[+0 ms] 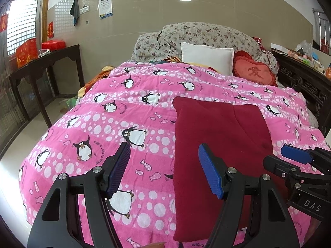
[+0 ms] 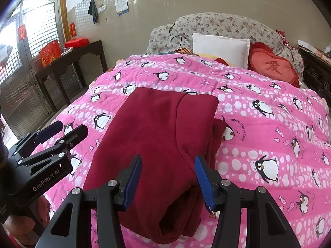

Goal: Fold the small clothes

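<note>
Two grippers hang over a bed w/ a pink penguin blanket (image 1: 115, 111). On the blanket lies a dark red cloth (image 2: 157, 136), folded into a long shape that runs from the near edge of the bed toward the pillows. The left gripper (image 1: 164, 169) has its jaws open w/ nothing between them; one blue pad is over the pink blanket & the other is over the left edge of the red cloth. The right gripper (image 2: 168, 180) is right above the near end of the cloth; its jaws are open too & the pads stand apart on both sides of a fold, not squeezing it. Can't tell if the pads touch the cloth. At the far end of the bed sit a white pillow (image 1: 206, 59), a red heart cushion (image 1: 253, 71) & flowery pillows (image 1: 206, 34). A dark desk (image 1: 45, 62) w/ red boxes (image 1: 26, 51) stands by the wall on the left.
</note>
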A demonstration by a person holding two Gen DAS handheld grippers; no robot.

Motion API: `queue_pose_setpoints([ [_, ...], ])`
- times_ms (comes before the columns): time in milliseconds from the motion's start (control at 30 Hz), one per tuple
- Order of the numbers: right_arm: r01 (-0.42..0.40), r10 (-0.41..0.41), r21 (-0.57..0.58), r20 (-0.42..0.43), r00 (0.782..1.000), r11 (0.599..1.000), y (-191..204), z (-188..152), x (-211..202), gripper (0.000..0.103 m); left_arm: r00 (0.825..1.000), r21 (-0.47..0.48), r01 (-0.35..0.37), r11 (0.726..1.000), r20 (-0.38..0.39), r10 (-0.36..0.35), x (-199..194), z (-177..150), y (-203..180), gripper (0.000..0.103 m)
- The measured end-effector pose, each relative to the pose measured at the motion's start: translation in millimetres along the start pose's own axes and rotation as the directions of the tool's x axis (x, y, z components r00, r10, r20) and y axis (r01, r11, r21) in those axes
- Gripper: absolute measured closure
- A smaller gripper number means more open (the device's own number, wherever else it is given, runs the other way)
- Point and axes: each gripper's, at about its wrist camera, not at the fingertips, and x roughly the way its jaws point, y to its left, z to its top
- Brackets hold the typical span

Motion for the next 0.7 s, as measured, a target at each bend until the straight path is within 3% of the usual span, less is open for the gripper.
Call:
queue_pose_setpoints([
  [700,-0.003,0.003,0.008,-0.009,1.0,1.0,-4.7,-1.1,3.0,0.052,0.998,0.016,0.05,0.999,0.026,-0.051,0.1,1.2,-3.9,0.034],
])
